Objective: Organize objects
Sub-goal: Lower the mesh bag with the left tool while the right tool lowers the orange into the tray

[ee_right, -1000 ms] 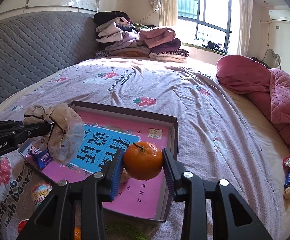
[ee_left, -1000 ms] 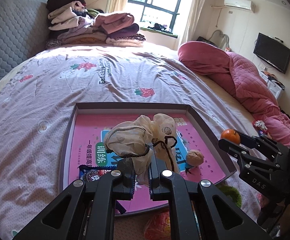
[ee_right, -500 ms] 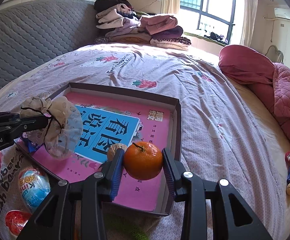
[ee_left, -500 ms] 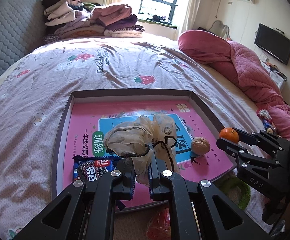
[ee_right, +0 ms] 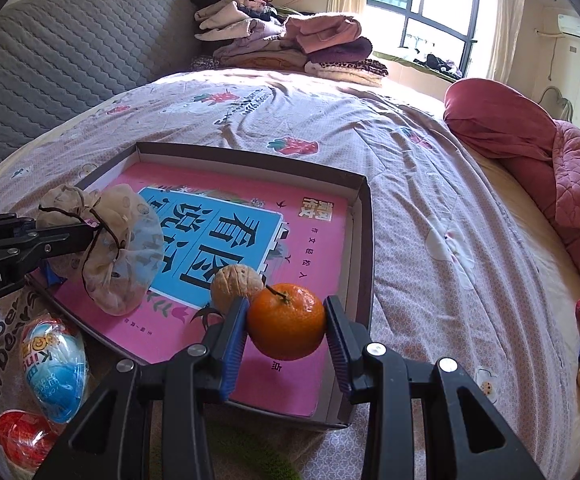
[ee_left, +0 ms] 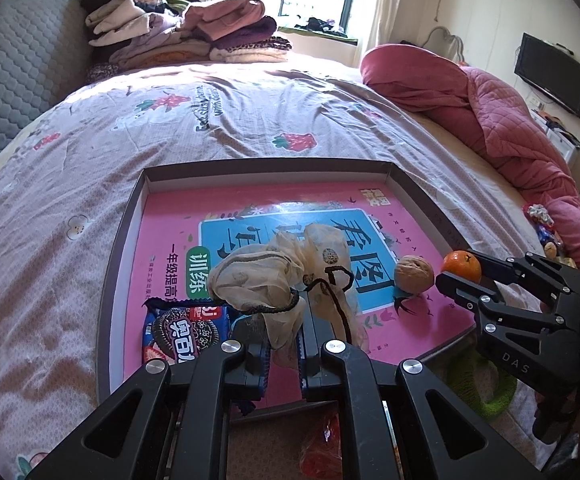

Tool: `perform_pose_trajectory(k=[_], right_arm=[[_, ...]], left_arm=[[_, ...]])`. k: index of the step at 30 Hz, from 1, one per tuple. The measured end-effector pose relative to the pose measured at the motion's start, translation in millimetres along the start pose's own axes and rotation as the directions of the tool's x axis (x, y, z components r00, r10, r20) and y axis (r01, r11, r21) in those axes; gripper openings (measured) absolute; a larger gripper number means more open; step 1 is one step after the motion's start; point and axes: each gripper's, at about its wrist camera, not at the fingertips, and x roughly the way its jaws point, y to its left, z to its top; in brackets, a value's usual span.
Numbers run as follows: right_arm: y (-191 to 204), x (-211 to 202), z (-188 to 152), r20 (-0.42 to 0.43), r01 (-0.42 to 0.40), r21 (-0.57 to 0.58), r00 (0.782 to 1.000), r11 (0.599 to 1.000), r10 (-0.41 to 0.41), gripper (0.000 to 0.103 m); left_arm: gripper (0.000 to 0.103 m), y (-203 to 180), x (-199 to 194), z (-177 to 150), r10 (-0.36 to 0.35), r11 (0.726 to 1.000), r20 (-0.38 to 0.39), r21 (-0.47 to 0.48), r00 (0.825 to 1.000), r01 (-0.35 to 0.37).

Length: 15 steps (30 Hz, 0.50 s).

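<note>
Progress: partial. Shallow brown cardboard tray [ee_right: 364,240], lined with a pink-and-blue book cover, already contained a tan walnut [ee_right: 235,286] and a blue cookie packet [ee_left: 179,334]. Left gripper [ee_left: 283,354] gripped a beige mesh drawstring pouch [ee_left: 277,276] over the tray's near edge; right gripper [ee_right: 285,332] gripped a round orange tangerine [ee_right: 286,321] above its near corner. Unsorted: blue-and-white egg-shaped toy [ee_right: 53,370] and red wrapped item [ee_right: 19,438] outside the tray. Since half a second earlier, both grippers had advanced farther over the tray.
</note>
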Motion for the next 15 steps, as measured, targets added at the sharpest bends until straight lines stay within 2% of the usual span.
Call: perform_pose_trajectory(k=[15], right_arm=[[4.2, 7.2, -3.7, -0.011, -0.003, -0.008, 1.000, 1.000, 0.003, 0.038]], left_arm=[[0.011, -7.0, 8.5, -8.0, 0.026, 0.999, -0.041, 0.040, 0.999, -0.024]])
